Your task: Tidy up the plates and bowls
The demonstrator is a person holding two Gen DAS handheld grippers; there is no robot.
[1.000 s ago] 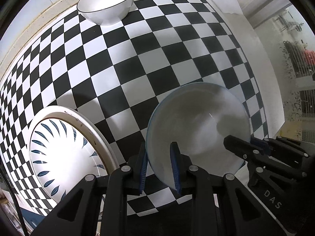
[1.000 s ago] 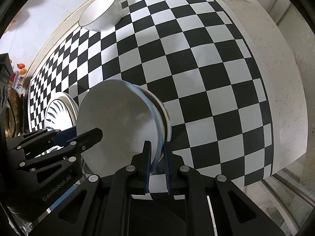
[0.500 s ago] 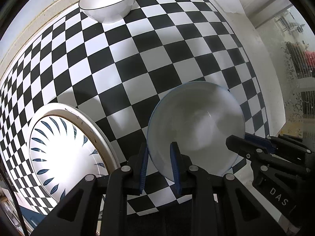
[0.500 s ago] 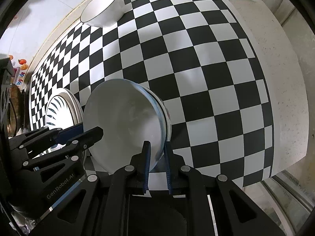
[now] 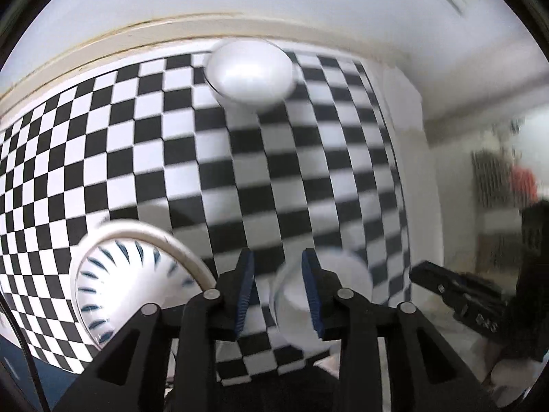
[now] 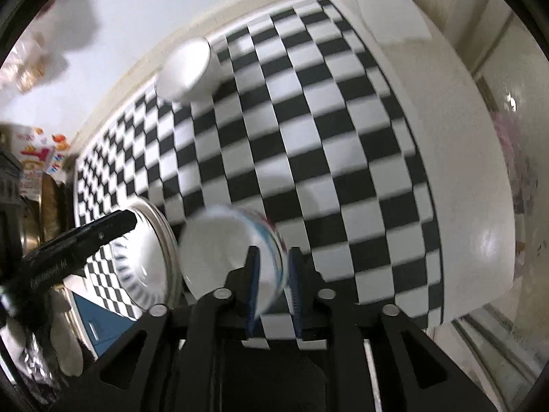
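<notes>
Both hand-held grippers, left (image 5: 277, 290) and right (image 6: 273, 290), have just been opening off the blue-rimmed bowl (image 6: 230, 257), now released on the checkered counter (image 6: 308, 144) at 3 o'clock of the patterned plate (image 5: 133, 285), judged placed.

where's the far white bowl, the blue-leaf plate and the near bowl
far white bowl (image 5: 252, 73), left wrist view, inner hollow
blue-leaf plate (image 5: 133, 288), left wrist view, patterned face
near bowl (image 6: 219, 250), right wrist view, inside
</notes>
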